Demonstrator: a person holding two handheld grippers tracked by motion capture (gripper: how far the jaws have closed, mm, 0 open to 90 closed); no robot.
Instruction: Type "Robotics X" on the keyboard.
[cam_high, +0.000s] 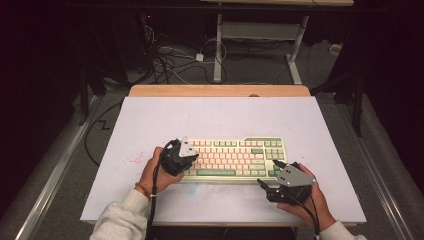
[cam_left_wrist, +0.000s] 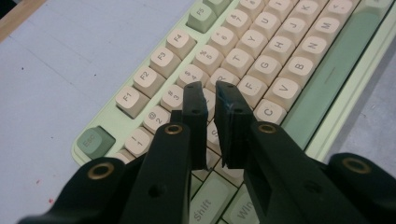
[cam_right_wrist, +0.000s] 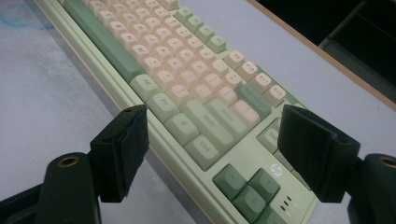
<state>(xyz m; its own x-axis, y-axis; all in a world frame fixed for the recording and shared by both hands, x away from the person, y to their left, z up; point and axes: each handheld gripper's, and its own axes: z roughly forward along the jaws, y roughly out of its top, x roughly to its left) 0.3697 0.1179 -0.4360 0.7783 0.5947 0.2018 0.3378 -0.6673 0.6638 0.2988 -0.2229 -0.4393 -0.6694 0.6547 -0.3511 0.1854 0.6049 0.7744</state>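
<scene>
A cream and green keyboard (cam_high: 235, 157) lies across the near middle of the white table top (cam_high: 210, 115). My left gripper (cam_high: 191, 162) hangs over the keyboard's left end. In the left gripper view its jaws (cam_left_wrist: 210, 91) point down at the letter keys (cam_left_wrist: 261, 60) with a narrow slit between the pads and nothing in it. My right gripper (cam_high: 268, 172) sits at the keyboard's near right corner. In the right gripper view it (cam_right_wrist: 212, 116) stands wide open, its jaws apart on either side of the Ctrl and arrow keys (cam_right_wrist: 205, 147), above them and touching nothing.
The table's wooden far edge (cam_high: 220, 90) borders a dark floor with cables (cam_high: 170, 60) and a desk frame (cam_high: 260, 35). A cable (cam_high: 155, 190) trails from the left gripper along the person's sleeve. Faint red specks (cam_high: 131, 161) mark the table left of the keyboard.
</scene>
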